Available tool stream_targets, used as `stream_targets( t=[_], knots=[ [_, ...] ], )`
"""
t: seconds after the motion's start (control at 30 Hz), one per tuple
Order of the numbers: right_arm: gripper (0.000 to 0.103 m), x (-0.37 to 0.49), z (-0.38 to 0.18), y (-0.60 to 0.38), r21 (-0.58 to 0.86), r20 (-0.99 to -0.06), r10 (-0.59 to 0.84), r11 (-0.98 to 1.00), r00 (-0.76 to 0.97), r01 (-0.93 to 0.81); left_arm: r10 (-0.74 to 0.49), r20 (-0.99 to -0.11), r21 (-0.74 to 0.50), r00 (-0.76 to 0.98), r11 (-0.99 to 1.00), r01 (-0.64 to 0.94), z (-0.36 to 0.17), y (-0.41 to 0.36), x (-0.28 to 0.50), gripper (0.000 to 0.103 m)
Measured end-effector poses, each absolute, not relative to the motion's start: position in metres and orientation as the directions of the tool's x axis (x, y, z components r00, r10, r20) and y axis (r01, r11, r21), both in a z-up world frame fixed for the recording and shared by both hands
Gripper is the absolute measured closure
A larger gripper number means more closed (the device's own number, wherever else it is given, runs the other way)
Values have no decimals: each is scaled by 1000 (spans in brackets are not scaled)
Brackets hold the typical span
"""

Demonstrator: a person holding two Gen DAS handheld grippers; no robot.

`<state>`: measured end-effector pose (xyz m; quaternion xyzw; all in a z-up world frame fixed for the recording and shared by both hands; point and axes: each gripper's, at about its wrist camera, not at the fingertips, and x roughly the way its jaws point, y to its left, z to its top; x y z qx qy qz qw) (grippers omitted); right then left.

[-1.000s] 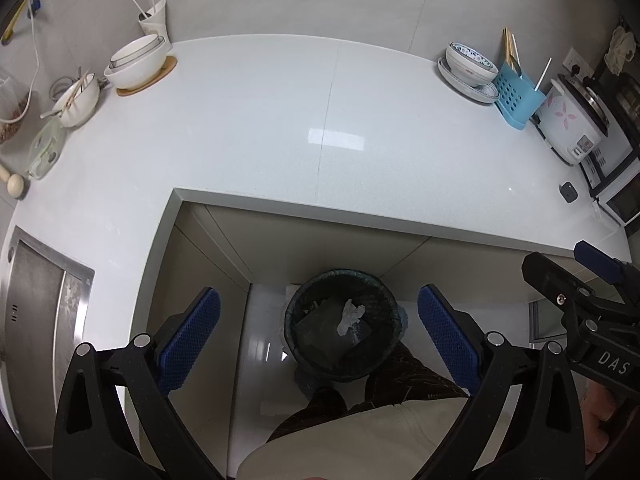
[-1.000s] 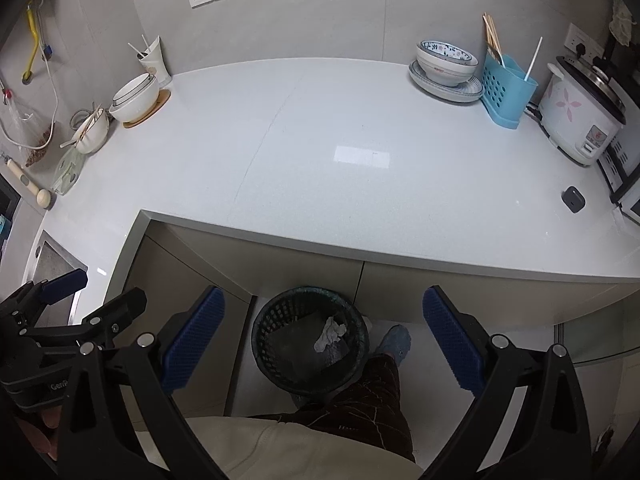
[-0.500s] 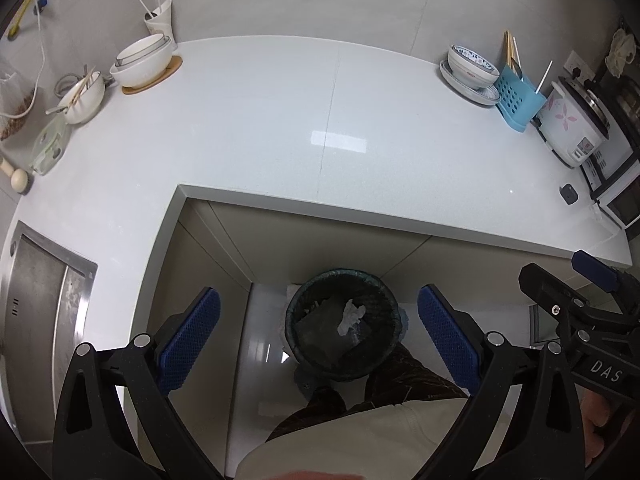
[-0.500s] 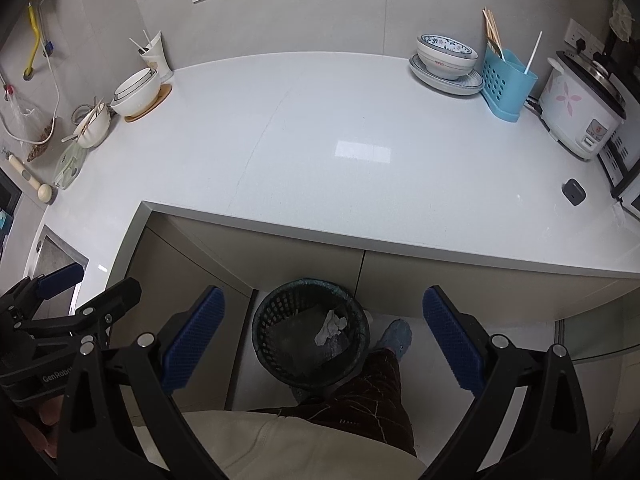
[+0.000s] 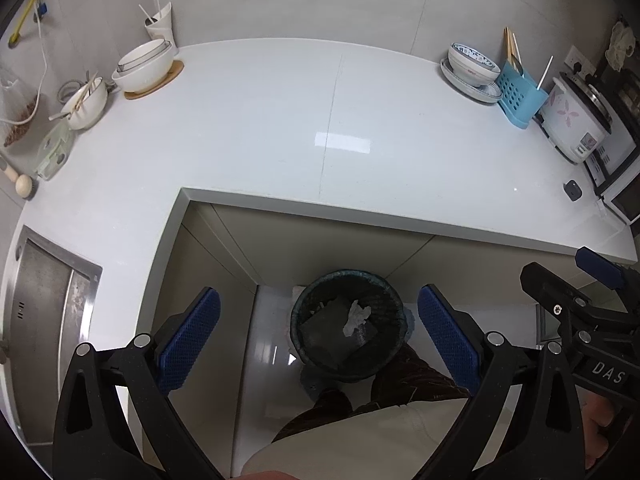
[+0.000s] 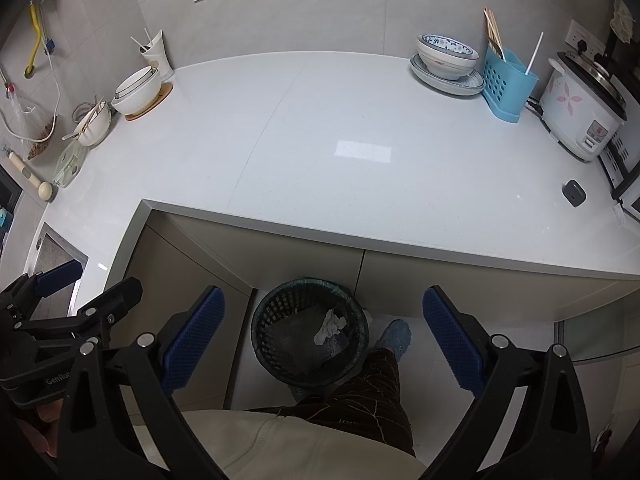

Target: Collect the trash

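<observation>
A dark mesh trash bin (image 5: 347,328) stands on the floor below the counter edge, also in the right wrist view (image 6: 308,334). A crumpled white paper (image 5: 355,317) lies inside it, seen too in the right wrist view (image 6: 330,326). My left gripper (image 5: 318,336) is open and empty, held high above the bin. My right gripper (image 6: 322,338) is open and empty beside it, also above the bin. Each gripper shows at the edge of the other's view.
The white L-shaped counter (image 5: 280,132) holds white bowls (image 5: 144,66) at back left, a patterned bowl on plates (image 6: 446,60), a blue utensil holder (image 6: 506,80), a rice cooker (image 6: 584,112) and a small dark object (image 6: 574,193). A steel sink (image 5: 44,312) sits left. The person's legs stand by the bin.
Both grippers have drifted slightly up and back, so more of the wall and counter shows. Both stay open and empty; the bin and paper have not moved.
</observation>
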<state>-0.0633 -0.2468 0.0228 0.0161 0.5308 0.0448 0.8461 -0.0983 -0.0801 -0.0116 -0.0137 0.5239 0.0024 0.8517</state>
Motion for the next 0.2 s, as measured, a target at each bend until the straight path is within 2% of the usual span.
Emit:
stream_targets(
  t=[0.2],
  knots=[
    [8,-64,23,-246,75,-897,92,996,431,-56,-3,-895,-14,447,1000,-21,-12,-80,-99,6]
  ],
)
